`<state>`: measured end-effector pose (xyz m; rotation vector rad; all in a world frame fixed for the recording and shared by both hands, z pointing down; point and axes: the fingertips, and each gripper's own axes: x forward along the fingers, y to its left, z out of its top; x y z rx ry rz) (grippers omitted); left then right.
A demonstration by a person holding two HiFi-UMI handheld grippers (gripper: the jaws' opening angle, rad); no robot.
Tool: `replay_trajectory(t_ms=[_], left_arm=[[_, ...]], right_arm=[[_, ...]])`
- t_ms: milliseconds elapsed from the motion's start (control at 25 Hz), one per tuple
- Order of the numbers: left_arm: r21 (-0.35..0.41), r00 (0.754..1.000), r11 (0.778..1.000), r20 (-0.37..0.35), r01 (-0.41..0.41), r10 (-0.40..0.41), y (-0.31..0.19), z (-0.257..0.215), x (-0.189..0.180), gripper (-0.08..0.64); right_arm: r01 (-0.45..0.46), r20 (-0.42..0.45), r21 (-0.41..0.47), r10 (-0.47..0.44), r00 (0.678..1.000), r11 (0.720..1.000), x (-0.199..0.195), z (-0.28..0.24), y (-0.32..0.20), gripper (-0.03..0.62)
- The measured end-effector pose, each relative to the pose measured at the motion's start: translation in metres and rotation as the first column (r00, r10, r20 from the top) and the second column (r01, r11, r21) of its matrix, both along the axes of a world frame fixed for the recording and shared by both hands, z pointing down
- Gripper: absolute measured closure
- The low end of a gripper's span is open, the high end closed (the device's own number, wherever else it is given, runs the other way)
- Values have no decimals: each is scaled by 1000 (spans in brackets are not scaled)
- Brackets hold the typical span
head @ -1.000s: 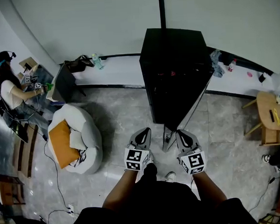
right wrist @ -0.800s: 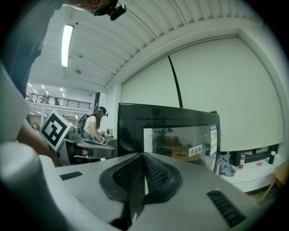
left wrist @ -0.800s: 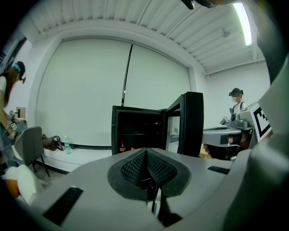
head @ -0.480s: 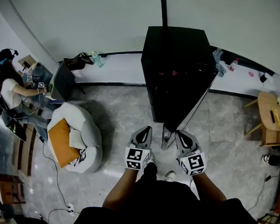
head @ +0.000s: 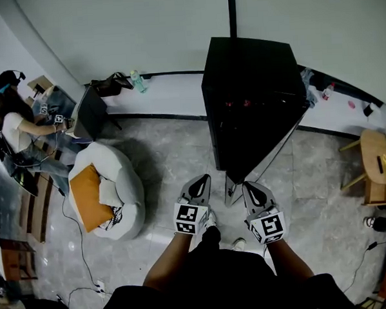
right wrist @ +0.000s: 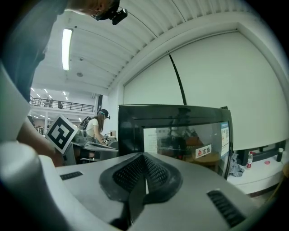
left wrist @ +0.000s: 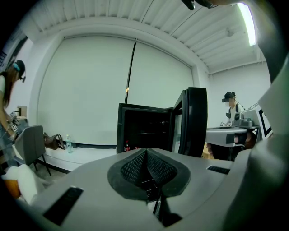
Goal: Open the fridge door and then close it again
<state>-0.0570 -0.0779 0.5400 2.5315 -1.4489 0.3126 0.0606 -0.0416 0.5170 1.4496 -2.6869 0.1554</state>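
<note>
A black fridge (head: 251,96) stands against the back wall with its glass door (head: 270,150) swung open toward me. In the left gripper view the dark inside of the fridge (left wrist: 143,131) is ahead and the door (left wrist: 195,121) stands edge-on at its right. The right gripper view faces the door's glass pane (right wrist: 180,140), which carries a small red-and-white label. My left gripper (head: 199,181) (left wrist: 146,152) is shut and holds nothing, a short way in front of the door's free edge. My right gripper (head: 251,185) (right wrist: 143,157) is shut and empty beside it.
A white beanbag with an orange cushion (head: 107,187) lies on the floor at left. A person (head: 14,124) sits at a desk at far left, with a chair (head: 87,114) nearby. A wooden table (head: 379,163) stands at right. A bottle (head: 137,82) and a bag (head: 109,87) rest on the white ledge.
The fridge sits slightly farther right in the head view. Both grippers keep the same pose side by side, shut and empty.
</note>
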Motion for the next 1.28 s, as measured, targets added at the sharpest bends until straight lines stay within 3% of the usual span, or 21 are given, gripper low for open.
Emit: replay_trajectory(t_ms=[600, 1000, 1280], left_arm=[[25, 1000, 1000, -29, -3, 4, -46, -11, -17, 537], [44, 999, 999, -21, -27, 28, -77, -14, -33, 537], [51, 998, 997, -10, -56, 57, -100, -15, -41, 537]], right_arm=[[29, -43, 52, -26, 999, 998, -27, -3, -39, 583], [18, 18, 65, -19, 1000, 998, -45, -4, -71, 583], [-13, 16, 82, 12, 1000, 997, -58, -3, -101, 583]])
